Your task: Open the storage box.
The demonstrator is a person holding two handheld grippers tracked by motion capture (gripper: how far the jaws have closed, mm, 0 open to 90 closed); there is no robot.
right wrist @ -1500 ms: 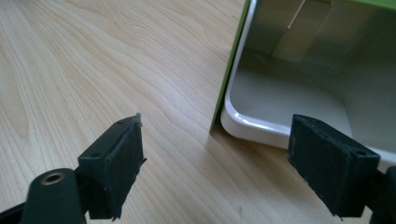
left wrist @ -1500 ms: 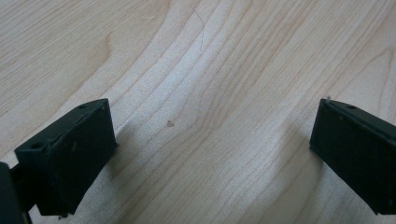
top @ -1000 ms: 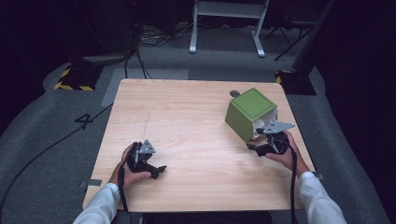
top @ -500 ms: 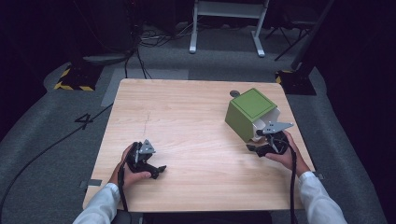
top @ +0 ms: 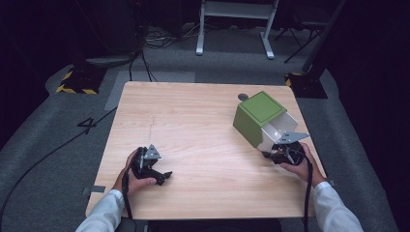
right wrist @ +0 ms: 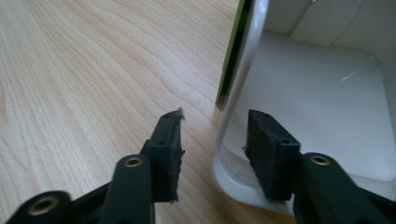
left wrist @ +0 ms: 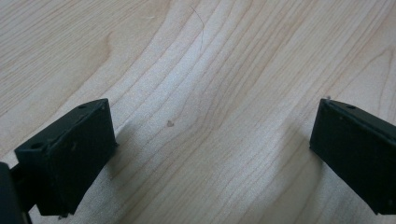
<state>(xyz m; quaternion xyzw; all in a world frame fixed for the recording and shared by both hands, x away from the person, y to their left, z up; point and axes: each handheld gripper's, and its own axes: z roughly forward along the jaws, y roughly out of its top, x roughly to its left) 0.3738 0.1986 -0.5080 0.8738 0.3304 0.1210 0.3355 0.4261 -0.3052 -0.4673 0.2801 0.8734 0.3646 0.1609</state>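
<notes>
While almost nothing is moved since a moment ago, the green box [top: 258,116] is kept lying on its side at the bench's [top: 203,125] right, its white rim set between the half-open right tongs [right wrist: 215,140], not yet squeezed; the left tongs [left wrist: 210,149] are held wide open, empty, so a grab seems next
</notes>
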